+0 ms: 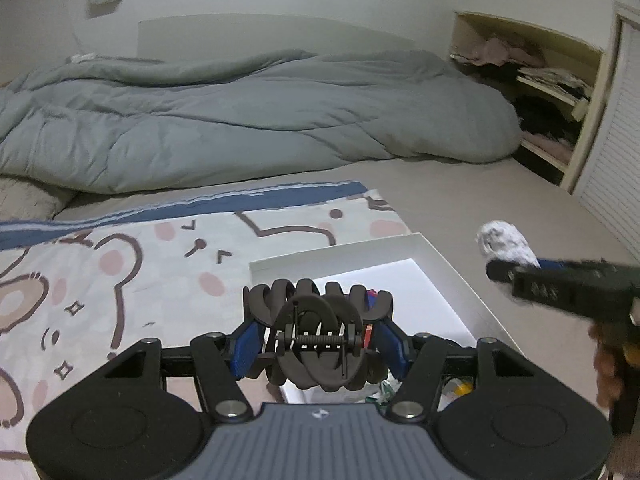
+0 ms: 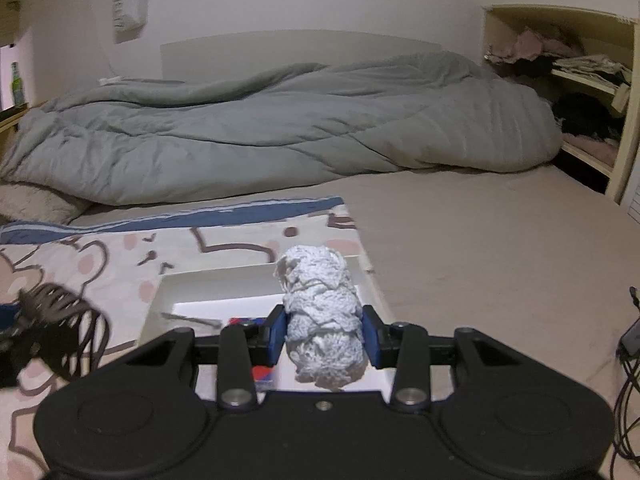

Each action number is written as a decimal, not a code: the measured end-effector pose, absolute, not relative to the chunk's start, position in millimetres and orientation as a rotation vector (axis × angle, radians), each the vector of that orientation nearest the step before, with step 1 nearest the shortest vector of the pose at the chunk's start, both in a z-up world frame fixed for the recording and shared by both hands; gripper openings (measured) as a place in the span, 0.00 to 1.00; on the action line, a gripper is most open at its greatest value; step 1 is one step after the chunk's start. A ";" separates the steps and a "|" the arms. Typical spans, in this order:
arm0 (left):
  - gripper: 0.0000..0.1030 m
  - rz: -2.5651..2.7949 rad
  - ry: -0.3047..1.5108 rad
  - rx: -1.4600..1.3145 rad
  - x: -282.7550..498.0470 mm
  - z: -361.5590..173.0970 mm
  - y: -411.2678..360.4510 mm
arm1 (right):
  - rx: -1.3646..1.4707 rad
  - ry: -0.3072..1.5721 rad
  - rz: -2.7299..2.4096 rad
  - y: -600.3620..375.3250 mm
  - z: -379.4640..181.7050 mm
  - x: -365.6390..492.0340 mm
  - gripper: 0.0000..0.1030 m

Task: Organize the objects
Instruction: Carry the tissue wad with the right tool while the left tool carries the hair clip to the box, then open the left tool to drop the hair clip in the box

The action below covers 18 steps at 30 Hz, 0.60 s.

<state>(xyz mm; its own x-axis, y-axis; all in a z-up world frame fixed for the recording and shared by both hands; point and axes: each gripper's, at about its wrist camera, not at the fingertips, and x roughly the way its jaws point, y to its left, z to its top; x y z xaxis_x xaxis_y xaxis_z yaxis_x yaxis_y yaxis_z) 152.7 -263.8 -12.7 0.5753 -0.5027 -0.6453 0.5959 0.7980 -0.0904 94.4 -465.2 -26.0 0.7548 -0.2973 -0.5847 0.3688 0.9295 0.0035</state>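
Observation:
My left gripper [image 1: 316,342] is shut on a large dark brown hair claw clip [image 1: 316,332], held just above a white open box [image 1: 360,254] on the bed. My right gripper [image 2: 324,334] is shut on a pale blue-grey knitted roll [image 2: 320,316], also over the white box [image 2: 216,280]. In the left wrist view the right gripper [image 1: 516,274] comes in from the right with the knitted roll [image 1: 504,244] in it. The claw clip [image 2: 56,320] shows blurred at the left of the right wrist view. Small red and blue items [image 2: 246,322] lie inside the box.
The box rests on a cartoon bear-print mat [image 1: 120,280] over a beige sheet. A rumpled grey duvet [image 1: 240,120] fills the far half of the bed. Open shelves with clothes [image 1: 540,92] stand at the far right. Dark cables [image 2: 630,360] lie at the right edge.

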 end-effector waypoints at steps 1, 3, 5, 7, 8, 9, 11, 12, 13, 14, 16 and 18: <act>0.60 -0.650 0.706 0.152 152.9 -13.4 -267.2 | 0.126 0.622 -0.372 -470.6 -26.7 97.5 0.39; 0.60 -0.650 0.700 0.158 156.6 -14.7 -273.1 | 0.127 0.633 -0.379 -477.7 -30.1 103.4 0.39; 0.60 -0.648 0.700 0.154 163.7 -16.8 -280.9 | 0.138 0.649 -0.389 -483.8 -35.8 109.8 0.39; 0.60 -0.637 0.707 0.139 173.2 -19.3 -289.2 | 0.154 0.658 -0.389 -488.4 -42.9 113.7 0.39; 0.60 -0.633 0.715 0.125 178.5 -20.1 -293.6 | 0.160 0.665 -0.386 -490.7 -47.2 115.0 0.39; 0.60 -0.629 0.727 0.107 184.6 -21.8 -298.2 | 0.165 0.672 -0.379 -493.0 -51.4 115.3 0.39; 0.60 -0.626 0.761 0.063 197.9 -25.5 -308.7 | 0.172 0.681 -0.373 -497.8 -57.9 116.7 0.39; 0.60 -0.626 0.775 0.045 203.3 -26.7 -314.0 | 0.177 0.685 -0.370 -500.9 -61.2 117.6 0.39; 0.60 -0.628 0.788 0.027 209.0 -27.8 -321.2 | 0.188 0.692 -0.361 -504.3 -66.0 118.7 0.39; 0.60 -0.632 0.797 0.012 213.2 -28.8 -327.4 | 0.197 0.699 -0.350 -507.1 -69.8 119.1 0.39; 0.60 -0.646 0.810 -0.017 221.2 -31.2 -341.9 | 0.204 0.714 -0.323 -510.1 -78.9 121.9 0.39; 0.60 -0.658 0.814 -0.037 226.5 -34.0 -357.2 | 0.209 0.726 -0.279 -512.9 -89.0 124.1 0.40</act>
